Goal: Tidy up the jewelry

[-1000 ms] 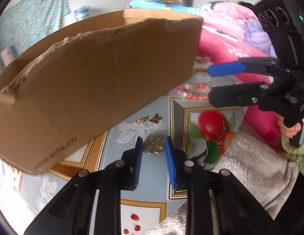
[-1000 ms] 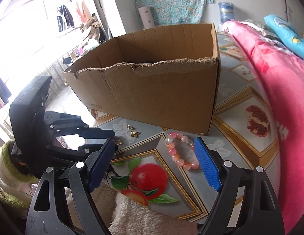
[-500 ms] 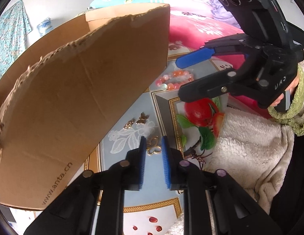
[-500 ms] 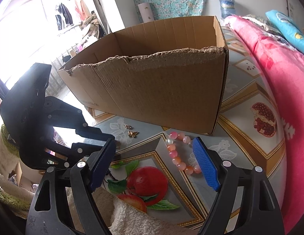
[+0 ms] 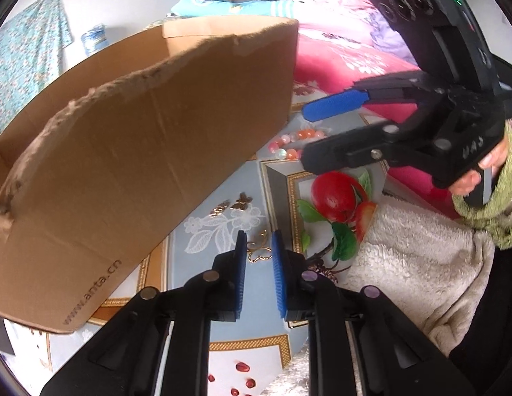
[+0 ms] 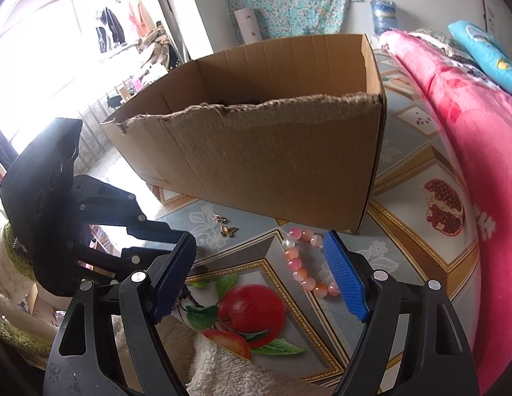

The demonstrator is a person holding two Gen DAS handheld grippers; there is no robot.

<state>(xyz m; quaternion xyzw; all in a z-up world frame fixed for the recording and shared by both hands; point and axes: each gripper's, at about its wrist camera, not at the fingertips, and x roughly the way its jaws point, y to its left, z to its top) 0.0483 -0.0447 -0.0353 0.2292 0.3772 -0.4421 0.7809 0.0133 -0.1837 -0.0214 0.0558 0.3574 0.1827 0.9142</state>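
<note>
On the patterned cloth (image 5: 203, 300), just in front of the box (image 5: 140, 165), your left gripper (image 5: 258, 247) points down at a gold earring (image 5: 260, 253). Its jaws have just narrowed to a small gap; the earring sits at the pad tips, and I can't tell if the pads touch it. Two small gold pieces (image 5: 232, 204) lie beyond, near the box wall. Your right gripper (image 6: 256, 270) stands wide open, holding nothing, with the bead bracelet (image 6: 302, 264) on the cloth just inside its right pad.
</note>
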